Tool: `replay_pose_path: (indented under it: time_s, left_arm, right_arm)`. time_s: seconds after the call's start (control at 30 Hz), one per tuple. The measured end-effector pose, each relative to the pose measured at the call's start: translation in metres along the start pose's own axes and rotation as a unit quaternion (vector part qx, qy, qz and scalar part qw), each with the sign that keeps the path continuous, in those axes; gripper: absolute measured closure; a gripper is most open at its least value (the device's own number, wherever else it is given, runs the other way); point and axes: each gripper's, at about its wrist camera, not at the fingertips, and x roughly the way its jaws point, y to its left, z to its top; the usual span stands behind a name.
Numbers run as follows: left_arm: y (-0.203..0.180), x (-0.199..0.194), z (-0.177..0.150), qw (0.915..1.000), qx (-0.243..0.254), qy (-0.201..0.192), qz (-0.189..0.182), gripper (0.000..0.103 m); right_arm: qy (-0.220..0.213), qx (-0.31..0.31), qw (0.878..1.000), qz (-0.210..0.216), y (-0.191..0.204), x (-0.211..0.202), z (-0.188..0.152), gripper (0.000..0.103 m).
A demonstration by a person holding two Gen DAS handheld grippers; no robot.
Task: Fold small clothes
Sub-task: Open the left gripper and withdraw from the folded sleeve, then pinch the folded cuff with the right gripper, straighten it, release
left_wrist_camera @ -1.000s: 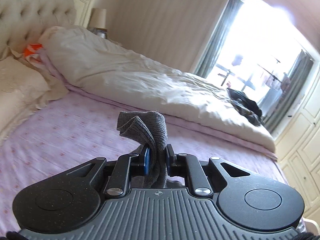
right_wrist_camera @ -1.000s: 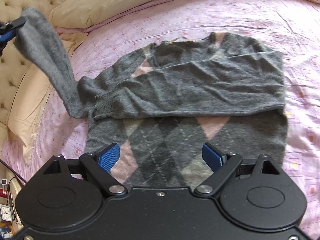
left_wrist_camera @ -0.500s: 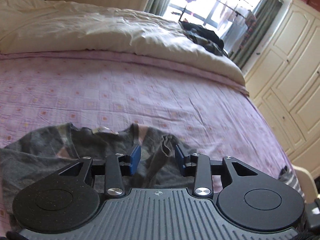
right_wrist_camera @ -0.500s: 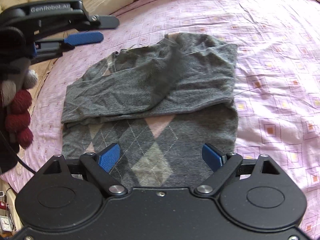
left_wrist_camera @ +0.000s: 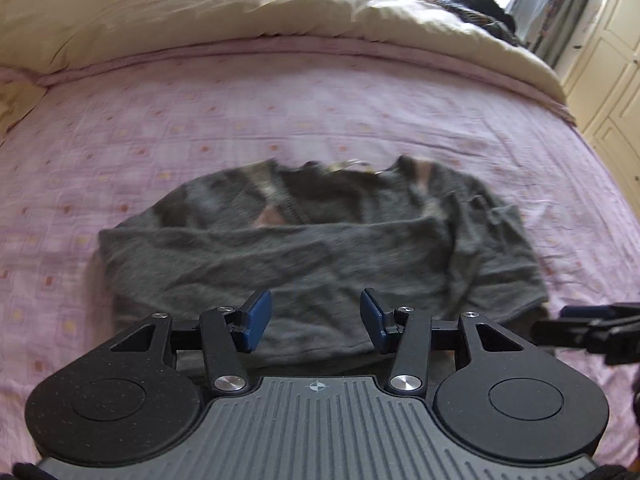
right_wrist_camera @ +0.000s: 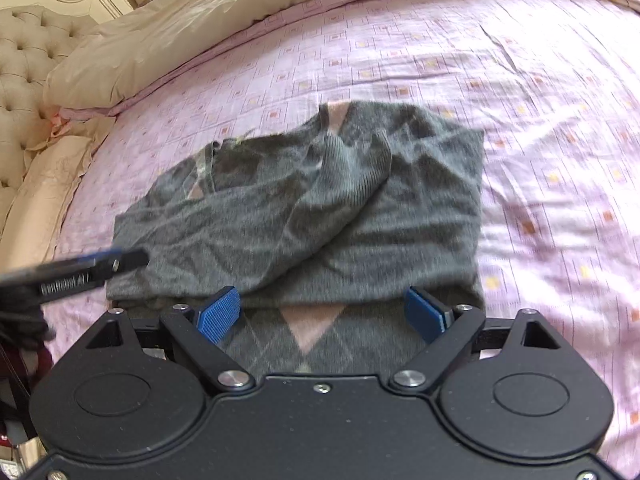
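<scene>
A small grey argyle sweater [left_wrist_camera: 312, 240] with pink diamonds lies on the pink bedsheet [left_wrist_camera: 280, 112], both sleeves folded across its chest. It also shows in the right wrist view [right_wrist_camera: 340, 216]. My left gripper [left_wrist_camera: 316, 316] is open and empty, hovering over the sweater's near edge; it appears at the left of the right wrist view [right_wrist_camera: 96, 264]. My right gripper [right_wrist_camera: 324, 314] is open and empty above the sweater's lower hem; its tip shows at the right of the left wrist view [left_wrist_camera: 588, 320].
A cream duvet [left_wrist_camera: 240, 4] is bunched along the far side of the bed. A tufted headboard [right_wrist_camera: 28, 60] and pillows [right_wrist_camera: 44, 184] lie at the left. Dark clothes [left_wrist_camera: 472, 8] sit on the duvet near the window. White wardrobe doors [left_wrist_camera: 608, 80] stand at the right.
My left gripper carried the left sleeve across the sweater's chest, opened and let it go, then drew back toward the near edge. The right gripper stayed open and moved slightly closer.
</scene>
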Motion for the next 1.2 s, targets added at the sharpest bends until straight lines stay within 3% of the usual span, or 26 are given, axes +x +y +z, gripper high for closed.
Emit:
replay_pose_path:
  time_s: [0.13, 0.23, 0.43, 0.6, 0.83, 0.9, 1.0, 1.07, 1.13, 1.17, 1.2]
  left_arm:
    - [0.041, 0.022, -0.01, 0.9979, -0.03, 0.033, 0.047, 0.056]
    - [0.061, 0.042, -0.02, 0.9949, -0.044, 0.071, 0.057, 0.055]
    - [0.058, 0.046, -0.025, 0.9968, -0.019, 0.067, 0.04, 0.035]
    - [0.052, 0.052, -0.025, 0.9967, -0.025, 0.07, 0.035, 0.016]
    - [0.047, 0.06, -0.024, 0.9965, -0.019, 0.077, 0.027, 0.001]
    - [0.046, 0.06, -0.025, 0.9966, -0.015, 0.075, 0.031, 0.001]
    - [0.046, 0.059, -0.027, 0.9971, -0.015, 0.069, 0.03, 0.001]
    - [0.046, 0.056, -0.027, 0.9976, -0.01, 0.064, 0.025, 0.002]
    - [0.046, 0.047, -0.029, 0.9983, -0.006, 0.054, 0.02, 0.005]
    - [0.047, 0.042, -0.03, 0.9987, -0.004, 0.047, 0.019, 0.015]
    - [0.047, 0.036, -0.031, 0.999, -0.002, 0.041, 0.019, 0.016]
  right_arm:
    - [-0.007, -0.012, 1.0, -0.025, 0.009, 0.021, 0.026, 0.012]
    - [-0.01, -0.019, 0.999, -0.041, 0.017, 0.037, 0.044, 0.012]
    - [0.007, -0.042, 0.996, -0.081, 0.035, 0.076, 0.064, 0.012]
    - [0.04, -0.052, 0.987, -0.144, 0.027, 0.093, 0.055, 0.014]
    - [0.039, 0.035, 0.979, -0.196, -0.036, 0.043, 0.018, 0.02]
    - [0.011, 0.05, 0.982, -0.18, -0.045, 0.026, 0.012, 0.02]
    - [-0.025, 0.061, 0.99, -0.121, -0.049, 0.012, 0.013, 0.022]
    - [-0.032, 0.051, 0.994, -0.089, -0.046, 0.014, 0.015, 0.029]
    - [-0.028, 0.035, 0.996, -0.076, -0.042, 0.021, 0.02, 0.035]
    - [-0.026, 0.026, 0.997, -0.073, -0.038, 0.026, 0.023, 0.04]
    - [-0.024, 0.018, 0.997, -0.071, -0.036, 0.03, 0.025, 0.041]
